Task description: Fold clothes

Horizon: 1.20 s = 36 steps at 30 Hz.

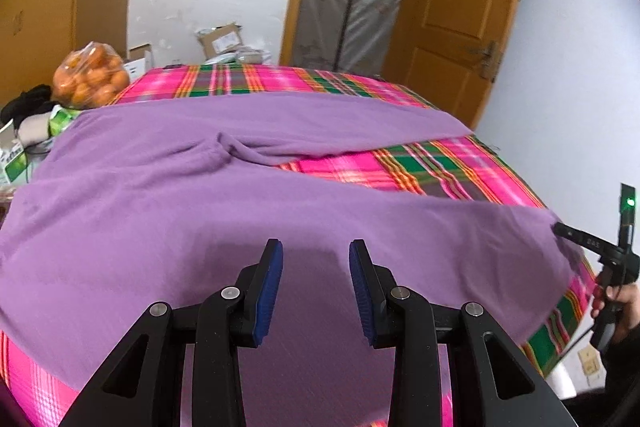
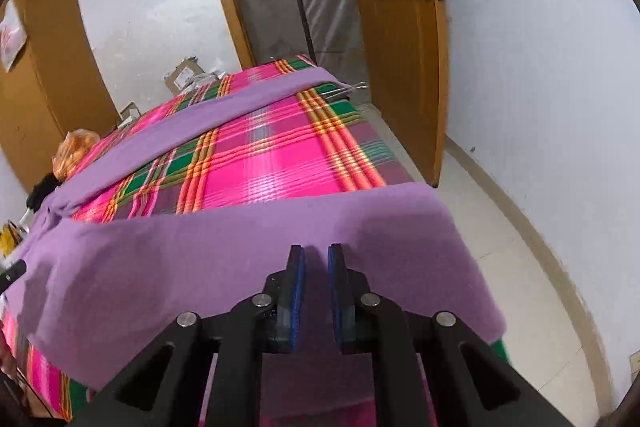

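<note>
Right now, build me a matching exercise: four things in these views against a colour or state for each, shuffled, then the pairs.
Things:
1. garment
2. bedspread
3. left gripper
4. bag of oranges

Descriptions:
A. pink and green plaid
B. at the far left corner
C. plain purple, spread flat
D. jaws wide apart above the cloth

Pairs: 1-C, 2-A, 3-D, 4-B
</note>
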Each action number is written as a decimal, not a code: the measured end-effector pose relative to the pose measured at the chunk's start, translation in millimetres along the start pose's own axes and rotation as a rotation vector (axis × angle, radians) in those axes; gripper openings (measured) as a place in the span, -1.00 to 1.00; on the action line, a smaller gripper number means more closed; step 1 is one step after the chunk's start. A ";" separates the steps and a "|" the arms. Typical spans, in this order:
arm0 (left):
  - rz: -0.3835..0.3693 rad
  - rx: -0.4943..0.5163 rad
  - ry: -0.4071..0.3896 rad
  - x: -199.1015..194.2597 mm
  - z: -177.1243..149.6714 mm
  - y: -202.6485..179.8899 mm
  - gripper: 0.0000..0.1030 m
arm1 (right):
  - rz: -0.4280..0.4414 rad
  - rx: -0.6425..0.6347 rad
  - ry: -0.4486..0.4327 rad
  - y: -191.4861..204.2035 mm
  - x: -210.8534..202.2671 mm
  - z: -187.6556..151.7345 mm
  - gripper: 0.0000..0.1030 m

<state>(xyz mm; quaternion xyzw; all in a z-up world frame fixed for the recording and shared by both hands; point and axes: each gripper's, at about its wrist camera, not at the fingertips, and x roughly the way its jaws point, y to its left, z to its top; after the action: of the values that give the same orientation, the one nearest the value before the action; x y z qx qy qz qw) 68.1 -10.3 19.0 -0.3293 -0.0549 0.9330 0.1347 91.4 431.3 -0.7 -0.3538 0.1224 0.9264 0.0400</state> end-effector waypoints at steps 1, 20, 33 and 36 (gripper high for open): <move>0.012 -0.010 0.001 1.8 2.3 2.8 -0.31 | -0.009 0.007 0.008 -3.3 1.8 3.1 -0.78; 0.282 -0.162 0.026 6.5 30.7 67.7 -0.31 | 0.290 -0.218 0.001 96.5 4.2 37.5 -0.71; 0.335 -0.178 0.064 17.8 24.5 86.1 -0.31 | 0.431 -0.446 0.141 206.8 37.4 9.4 -0.60; 0.332 -0.192 0.091 22.6 19.9 92.3 -0.31 | 0.441 -0.481 0.153 224.1 43.8 7.6 -0.60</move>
<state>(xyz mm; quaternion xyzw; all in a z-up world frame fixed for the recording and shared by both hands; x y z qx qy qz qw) 18.8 -92.5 3.3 -0.3869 -0.0826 0.9170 -0.0509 17.8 216.0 20.1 -0.3867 -0.0232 0.8858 -0.2555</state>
